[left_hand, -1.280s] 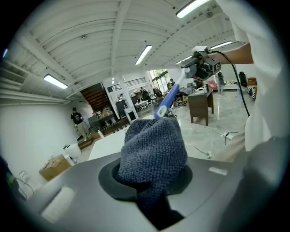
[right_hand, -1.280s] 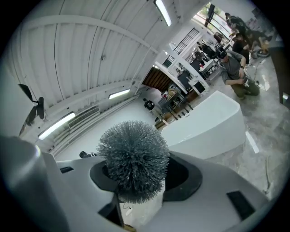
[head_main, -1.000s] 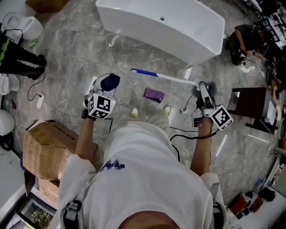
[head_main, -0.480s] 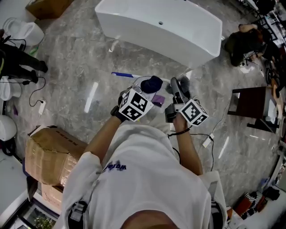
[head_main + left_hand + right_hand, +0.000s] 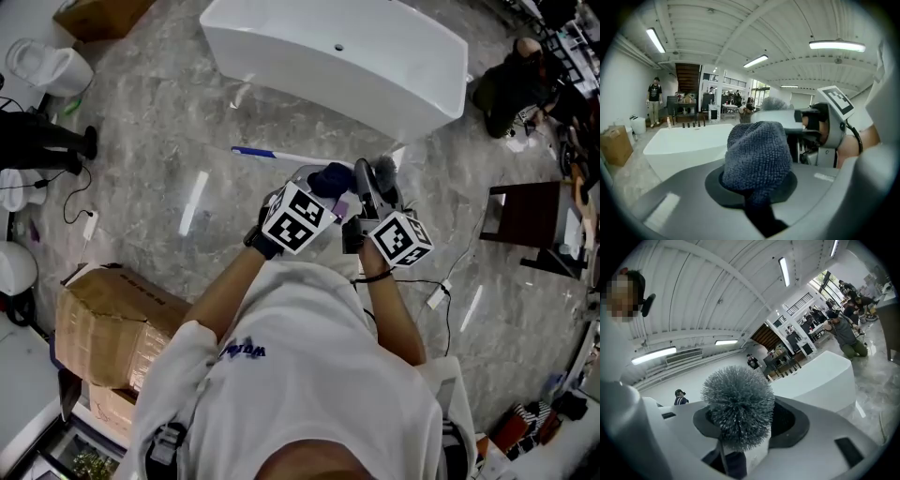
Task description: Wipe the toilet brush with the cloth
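Brush (image 5: 737, 411) is in the right gripper (image 5: 364, 180). Its jaws are clamped on the neck just under the bristles (image 5: 384, 172), and the head sticks out past the fingertips.

Left gripper (image 5: 322, 189): its jaws have just been closing and are now pinched tight on the cloth (image 5: 757, 157), a dark blue-grey wad bulging out ahead of them.

We see both grippers held up side by side in front of the person's chest, with the cubes (image 5: 298, 217) close together. The cloth sits just left of the bristles, by the right gripper's tip. We can't tell whether cloth and brush are in contact. In the left gripper view, grey bristles peek out behind the top of the cloth.

The handle (image 5: 281, 157) runs off to the left above the floor (image 5: 169, 141). It has a white shaft and a blue end, and its near part is hidden behind the left gripper in the head view. A purple scrap (image 5: 340, 208) shows between the grippers, mostly covered.

Further out:
- A white tub (image 5: 281, 37) stands ahead on the grey marble.
- A cardboard box (image 5: 103, 314) is at the left.
- A dark stool (image 5: 525, 220) is at the right.
- Someone is crouching (image 5: 511, 80) at top right.
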